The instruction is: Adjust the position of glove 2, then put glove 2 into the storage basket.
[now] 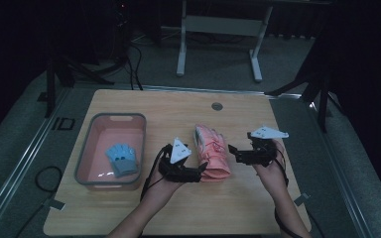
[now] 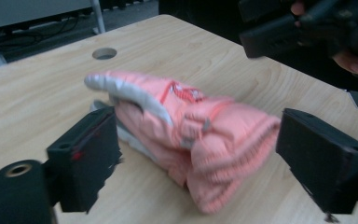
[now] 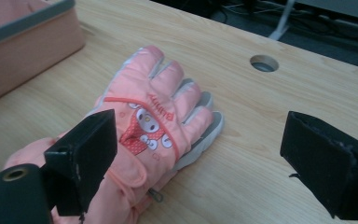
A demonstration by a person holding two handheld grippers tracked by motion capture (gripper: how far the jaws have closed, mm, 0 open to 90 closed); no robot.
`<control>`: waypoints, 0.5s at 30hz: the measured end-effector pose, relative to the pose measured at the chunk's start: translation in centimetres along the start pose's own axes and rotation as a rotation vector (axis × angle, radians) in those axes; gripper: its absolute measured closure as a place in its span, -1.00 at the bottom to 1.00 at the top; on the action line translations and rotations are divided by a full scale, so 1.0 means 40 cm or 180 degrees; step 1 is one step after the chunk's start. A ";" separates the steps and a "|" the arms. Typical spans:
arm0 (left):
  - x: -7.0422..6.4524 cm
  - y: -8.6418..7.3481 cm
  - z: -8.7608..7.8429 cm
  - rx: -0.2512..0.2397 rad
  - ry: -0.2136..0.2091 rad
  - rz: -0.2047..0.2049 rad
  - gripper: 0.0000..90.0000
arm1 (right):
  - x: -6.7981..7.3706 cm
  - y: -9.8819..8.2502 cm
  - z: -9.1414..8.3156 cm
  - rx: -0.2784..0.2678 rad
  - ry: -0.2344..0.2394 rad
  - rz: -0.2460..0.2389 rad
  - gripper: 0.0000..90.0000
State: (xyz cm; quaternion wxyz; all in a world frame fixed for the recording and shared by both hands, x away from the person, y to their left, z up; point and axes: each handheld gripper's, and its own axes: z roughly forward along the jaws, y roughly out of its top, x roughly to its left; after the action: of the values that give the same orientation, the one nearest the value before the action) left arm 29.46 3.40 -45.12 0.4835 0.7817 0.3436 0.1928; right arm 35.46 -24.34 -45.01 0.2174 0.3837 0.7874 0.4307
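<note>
A pink bin (image 1: 110, 150) with a grey rim sits on the left part of the tabletop (image 1: 178, 106). A small blue glove (image 1: 122, 159) lies flat inside it, near its right wall.

Next comes the left hand-held gripper (image 1: 202, 171), held in the person's left hand (image 1: 164, 184). It points to the right, at the cuff end of the pink gloves (image 1: 211, 152). In the left gripper view its jaws are spread, one on each side of the pink gloves' (image 2: 191, 130) cuff. The picture there is blurry, so I cannot tell if the pads touch the cloth.

The pink gloves lie in the middle of the tabletop, one on top of the other (the top one has a little cartoon face on it). Their fingers point away from the person, toward a round hole (image 1: 217, 106) in the tabletop. They are just to the right of the bin and not touching it.

The right hand-held gripper (image 1: 231, 148) is just to the right of the pink gloves, held in the right hand (image 1: 272, 166). It points left at them. In the right gripper view its jaws are spread wide. The left jaw shows in front of the gloves (image 3: 154, 116) and the right jaw is over bare wood. Nothing is pinched.
</note>
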 end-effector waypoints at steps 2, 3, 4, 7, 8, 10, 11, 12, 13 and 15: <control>0.005 0.023 0.015 0.0009 -0.0003 0.0053 -0.60 | -0.004 -0.001 -0.006 -0.0056 0.0016 0.0076 -0.76; 0.007 0.033 0.022 -0.0016 -0.0046 0.0110 -0.40 | -0.005 -0.001 -0.007 -0.0034 0.0082 0.0065 -0.78; 0.008 0.043 0.031 -0.0016 -0.0082 0.0160 -0.20 | -0.005 -0.001 -0.007 -0.0026 0.0018 0.0051 -0.76; 0.006 0.070 0.065 0.0042 -0.0030 0.0377 0.25 | -0.012 0.001 -0.001 0.0081 -0.0111 -0.0032 -0.38; 0.006 0.076 0.080 0.0076 0.0006 0.0403 0.31 | -0.014 0.002 0.001 0.0096 -0.0198 -0.0055 0.02; 0.007 0.081 0.096 0.0124 0.0001 0.0416 0.55 | -0.019 0.002 0.005 0.0110 -0.0135 -0.0050 0.19; 0.012 0.085 0.132 0.0219 -0.0032 0.0366 0.65 | -0.024 0.001 0.016 0.0048 -0.0017 0.0002 0.52; 0.014 0.084 0.149 0.0264 -0.0042 0.0337 0.77 | -0.025 0.000 0.025 0.0067 0.0052 -0.0004 0.58; 0.015 0.083 0.167 0.0313 -0.0031 0.0343 0.85 | -0.024 -0.001 0.035 0.0088 0.0076 0.0013 0.70; 0.015 0.074 0.200 0.0435 -0.0056 0.0321 0.97 | -0.019 -0.007 0.058 0.0156 0.0133 0.0004 0.77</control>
State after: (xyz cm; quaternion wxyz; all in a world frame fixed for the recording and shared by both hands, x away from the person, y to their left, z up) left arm 35.98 -2.04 -46.19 0.4217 0.8308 0.3119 0.1861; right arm 37.36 -23.82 -46.48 0.1912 0.3802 0.8019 0.4193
